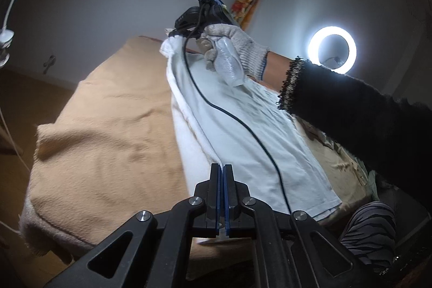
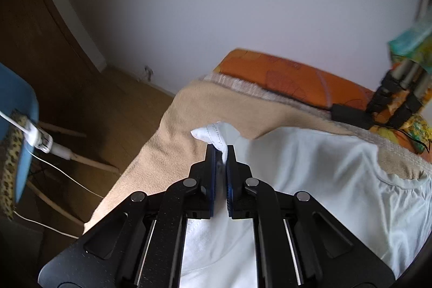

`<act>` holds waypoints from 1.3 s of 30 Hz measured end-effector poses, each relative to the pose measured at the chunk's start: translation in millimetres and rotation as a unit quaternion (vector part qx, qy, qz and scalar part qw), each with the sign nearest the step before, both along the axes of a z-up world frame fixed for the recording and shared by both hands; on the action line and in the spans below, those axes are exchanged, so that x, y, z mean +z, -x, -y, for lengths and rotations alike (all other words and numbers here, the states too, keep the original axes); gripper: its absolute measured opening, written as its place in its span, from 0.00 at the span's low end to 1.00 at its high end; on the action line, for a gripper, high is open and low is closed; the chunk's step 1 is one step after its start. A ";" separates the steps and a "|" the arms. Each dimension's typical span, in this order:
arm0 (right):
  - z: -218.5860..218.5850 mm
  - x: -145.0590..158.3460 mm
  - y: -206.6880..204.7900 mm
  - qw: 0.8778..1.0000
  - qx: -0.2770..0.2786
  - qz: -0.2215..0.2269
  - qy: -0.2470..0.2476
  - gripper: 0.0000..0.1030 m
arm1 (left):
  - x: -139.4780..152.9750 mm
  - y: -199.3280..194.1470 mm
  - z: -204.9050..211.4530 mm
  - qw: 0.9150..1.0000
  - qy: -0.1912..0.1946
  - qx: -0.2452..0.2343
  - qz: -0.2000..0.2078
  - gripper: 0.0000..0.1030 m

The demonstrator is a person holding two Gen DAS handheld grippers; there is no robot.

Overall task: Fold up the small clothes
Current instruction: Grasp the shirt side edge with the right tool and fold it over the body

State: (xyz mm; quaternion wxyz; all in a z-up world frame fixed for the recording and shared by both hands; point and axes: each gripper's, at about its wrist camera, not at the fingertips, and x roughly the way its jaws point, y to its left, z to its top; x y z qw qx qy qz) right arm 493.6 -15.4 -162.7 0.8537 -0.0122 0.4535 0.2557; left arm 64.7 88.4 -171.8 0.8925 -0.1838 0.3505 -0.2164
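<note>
A small white garment (image 1: pixel 237 126) is stretched between both grippers above a bed with a tan blanket (image 1: pixel 113 126). My left gripper (image 1: pixel 222 166) is shut on one end of its folded edge. The right gripper (image 1: pixel 189 31), held by a gloved hand (image 1: pixel 232 45), grips the far end of the same edge. In the right wrist view the right gripper (image 2: pixel 222 149) is shut on a corner of the white garment (image 2: pixel 310 180), whose body hangs and lies to the right over the tan blanket (image 2: pixel 189 112).
A ring light (image 1: pixel 332 47) glows at the right. A black cable (image 1: pixel 243 123) runs across the garment. An orange pillow (image 2: pixel 283 77) lies at the head of the bed. A tripod (image 2: pixel 397 96) stands at far right. A blue chair (image 2: pixel 19 131) stands on the wooden floor to the left.
</note>
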 end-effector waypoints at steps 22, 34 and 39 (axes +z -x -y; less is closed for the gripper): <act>181.0 -42.7 3.0 0.984 -0.175 -0.030 -0.006 0.07 | -12.9 -31.3 109.2 0.987 -0.036 -0.154 -0.043 0.00; 207.9 -8.8 24.3 0.985 -0.174 0.003 0.016 0.54 | 1.0 -21.5 110.7 0.982 -0.043 -0.180 -0.040 0.29; 235.4 21.9 52.2 0.983 -0.182 0.022 0.000 0.54 | 14.8 -9.4 100.4 0.984 -0.061 -0.166 -0.023 0.29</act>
